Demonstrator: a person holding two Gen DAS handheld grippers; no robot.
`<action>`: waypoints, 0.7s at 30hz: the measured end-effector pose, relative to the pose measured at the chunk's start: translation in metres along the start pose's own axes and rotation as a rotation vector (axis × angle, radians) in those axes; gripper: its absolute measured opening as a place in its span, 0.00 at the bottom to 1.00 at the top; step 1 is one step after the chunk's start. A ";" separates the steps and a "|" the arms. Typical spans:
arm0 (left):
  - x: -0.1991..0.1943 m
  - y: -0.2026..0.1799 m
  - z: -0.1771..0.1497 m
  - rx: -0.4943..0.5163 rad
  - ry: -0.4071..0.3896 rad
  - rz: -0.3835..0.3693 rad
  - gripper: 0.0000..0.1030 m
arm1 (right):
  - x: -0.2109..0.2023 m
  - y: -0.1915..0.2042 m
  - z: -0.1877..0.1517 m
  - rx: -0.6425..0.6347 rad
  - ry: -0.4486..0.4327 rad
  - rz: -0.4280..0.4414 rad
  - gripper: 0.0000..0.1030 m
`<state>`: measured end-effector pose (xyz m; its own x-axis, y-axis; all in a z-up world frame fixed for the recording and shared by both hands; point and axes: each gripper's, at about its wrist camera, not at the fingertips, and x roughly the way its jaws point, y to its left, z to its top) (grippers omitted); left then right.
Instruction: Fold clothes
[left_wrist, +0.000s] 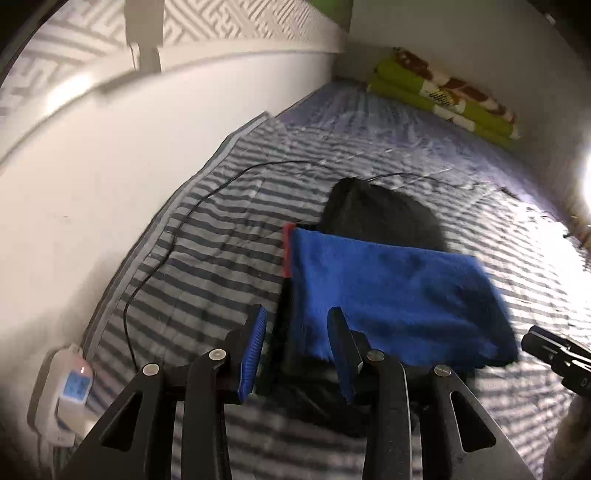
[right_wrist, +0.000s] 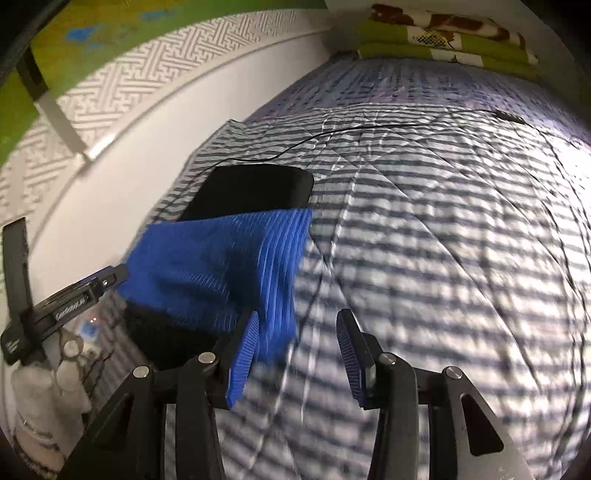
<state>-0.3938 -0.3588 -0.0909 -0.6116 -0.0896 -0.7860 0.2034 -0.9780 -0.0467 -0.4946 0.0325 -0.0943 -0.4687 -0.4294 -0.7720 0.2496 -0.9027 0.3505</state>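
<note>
Tools (left_wrist: 297, 350) (right_wrist: 297, 354) part-open, empty, at blue garment's (left_wrist: 388, 295) near edge; striped bedding (right_wrist: 443, 258) clear rightward.

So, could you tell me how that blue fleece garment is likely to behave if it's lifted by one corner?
The blue fleece garment would probably flop and unfold, since it lies limp on the striped bedding. Its fuzzy surface likely grips ribbed pads rather than slipping. It looks light.

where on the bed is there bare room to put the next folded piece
The widest bare stretch of striped cover lies right of the blue garment, up to the green bedding. The strip between the garment and the wall is crowded by a black cable and a power strip.
</note>
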 end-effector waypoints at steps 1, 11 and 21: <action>-0.013 -0.004 -0.004 0.005 -0.012 -0.015 0.36 | -0.014 -0.004 -0.008 -0.001 -0.010 0.005 0.39; -0.121 -0.087 -0.084 0.111 -0.018 -0.180 0.36 | -0.122 -0.063 -0.110 0.054 -0.014 -0.016 0.39; -0.191 -0.198 -0.184 0.162 0.038 -0.359 0.49 | -0.273 -0.158 -0.207 0.046 -0.163 -0.282 0.51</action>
<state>-0.1766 -0.1130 -0.0450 -0.5926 0.2673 -0.7599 -0.1434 -0.9633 -0.2271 -0.2307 0.2981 -0.0491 -0.6444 -0.1576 -0.7483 0.0537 -0.9854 0.1613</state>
